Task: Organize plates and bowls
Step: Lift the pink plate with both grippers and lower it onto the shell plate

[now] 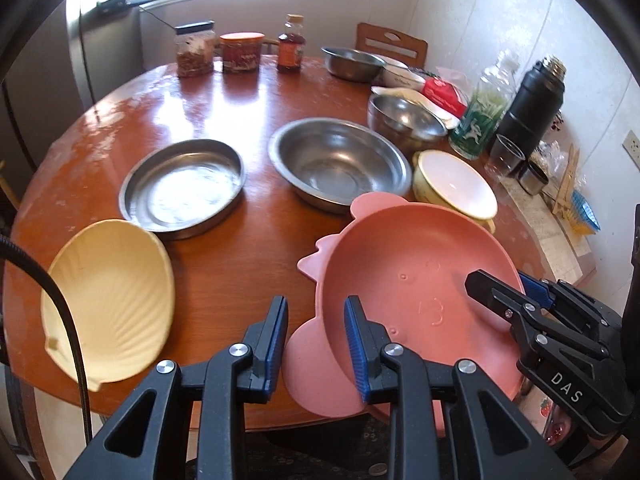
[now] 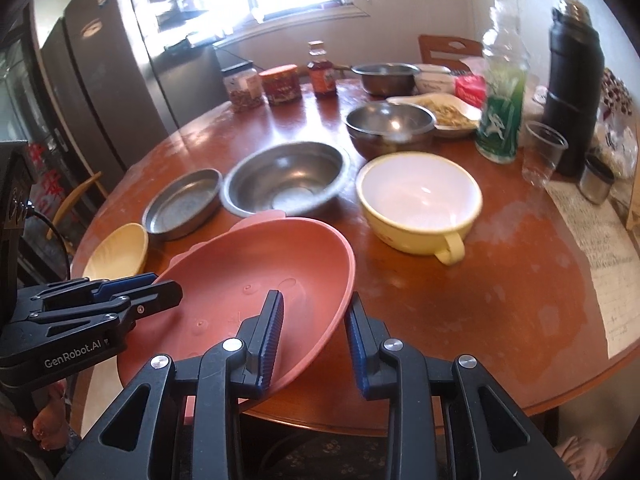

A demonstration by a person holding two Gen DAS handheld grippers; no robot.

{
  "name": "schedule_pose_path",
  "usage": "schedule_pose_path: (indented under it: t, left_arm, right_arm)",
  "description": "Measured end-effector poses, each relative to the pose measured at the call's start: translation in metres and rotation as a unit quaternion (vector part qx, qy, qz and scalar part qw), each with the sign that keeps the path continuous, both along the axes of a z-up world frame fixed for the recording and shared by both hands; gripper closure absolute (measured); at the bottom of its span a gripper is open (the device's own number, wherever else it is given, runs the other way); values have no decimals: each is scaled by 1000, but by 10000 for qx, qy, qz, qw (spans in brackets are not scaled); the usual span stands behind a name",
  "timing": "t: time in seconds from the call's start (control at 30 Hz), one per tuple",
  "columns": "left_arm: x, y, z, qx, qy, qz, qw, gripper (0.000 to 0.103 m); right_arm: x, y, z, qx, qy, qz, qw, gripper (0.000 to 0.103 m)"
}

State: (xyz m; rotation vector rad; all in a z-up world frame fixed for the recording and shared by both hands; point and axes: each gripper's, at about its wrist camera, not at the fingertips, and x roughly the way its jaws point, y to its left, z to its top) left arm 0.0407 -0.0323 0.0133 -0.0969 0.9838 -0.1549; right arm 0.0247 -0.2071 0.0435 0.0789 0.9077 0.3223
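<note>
A pink bowl (image 1: 400,280) with ear-shaped tabs hangs tilted over the near edge of the round wooden table (image 1: 240,264). My left gripper (image 1: 316,342) is shut on its near-left rim. My right gripper (image 2: 312,338) is shut on the opposite rim of the same pink bowl (image 2: 256,264). On the table behind it lie a cream shell-shaped dish (image 1: 112,300), a flat steel pan (image 1: 184,188), a wide steel bowl (image 1: 340,164), a yellow handled bowl (image 1: 456,184) and a smaller steel bowl (image 1: 404,120).
Another steel bowl (image 1: 352,62), jars (image 1: 196,50) and a syrup bottle (image 1: 290,44) stand at the table's far side. A black flask (image 1: 532,100), a green bottle (image 1: 480,120), a clear cup (image 1: 506,156) and a plate of food (image 2: 444,114) crowd the right. A fridge (image 2: 100,80) stands left.
</note>
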Motion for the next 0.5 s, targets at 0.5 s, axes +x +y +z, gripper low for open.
schedule_pose_path:
  t: [0.5]
  left_arm:
    - [-27, 89, 19, 22, -383, 1004, 9942, 73]
  right_arm:
    - [15, 91, 27, -6, -388, 914, 9951, 71]
